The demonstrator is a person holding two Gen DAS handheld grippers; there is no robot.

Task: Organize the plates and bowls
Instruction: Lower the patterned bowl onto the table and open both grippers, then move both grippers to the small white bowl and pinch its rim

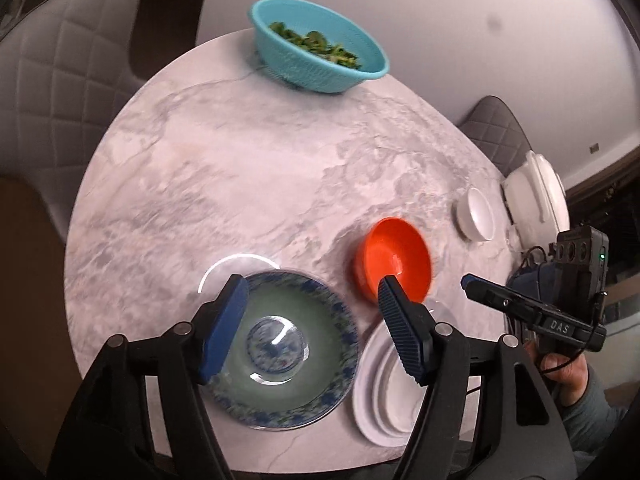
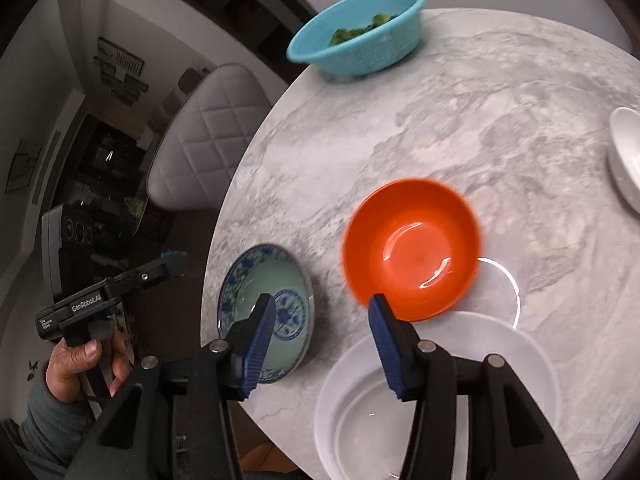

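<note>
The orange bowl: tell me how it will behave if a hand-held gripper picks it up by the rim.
The orange bowl looks like glossy plastic, so it is probably light and stiff, unlikely to break. The shiny highlights inside suggest a slick surface that could slip between pads. Its deep, rounded walls may make it tilt when held by one edge.

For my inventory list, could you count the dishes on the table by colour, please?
Orange bowl: 1
Blue-patterned bowl: 1
Teal colander with greens: 1
White small bowl: 1
White plate: 1
White lidded dish at the table's edge: 1
Total: 6
</note>
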